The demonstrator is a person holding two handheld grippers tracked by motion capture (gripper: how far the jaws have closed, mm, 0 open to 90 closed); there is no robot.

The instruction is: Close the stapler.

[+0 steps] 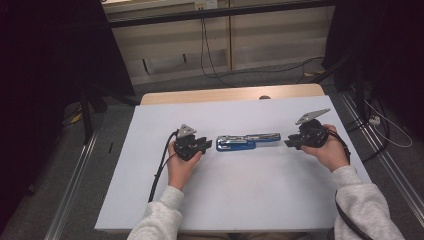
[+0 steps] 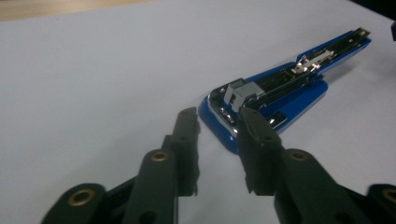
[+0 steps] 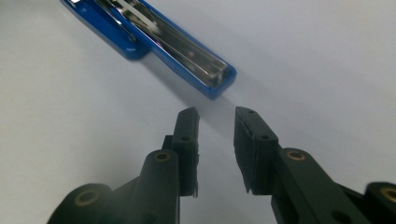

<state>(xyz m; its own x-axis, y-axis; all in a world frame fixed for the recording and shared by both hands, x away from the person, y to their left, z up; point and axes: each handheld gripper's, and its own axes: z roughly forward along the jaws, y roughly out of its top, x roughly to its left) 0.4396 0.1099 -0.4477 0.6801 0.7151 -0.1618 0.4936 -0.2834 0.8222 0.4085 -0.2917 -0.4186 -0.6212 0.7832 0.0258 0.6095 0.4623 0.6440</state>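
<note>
Lying opened flat, blue stapler [image 1: 247, 141] running left-right between both grippers, fingers slightly parted, holding nothing.

In your right gripper view the blue stapler [image 3: 154, 37] runs off the frame at 11 o'clock, so its far end is cut away. In your left gripper view, the right jaw covers part of the stapler's near end. In the high view, your sleeves hide the desk [image 1: 250, 195] edge at 6 o'clock.
</note>
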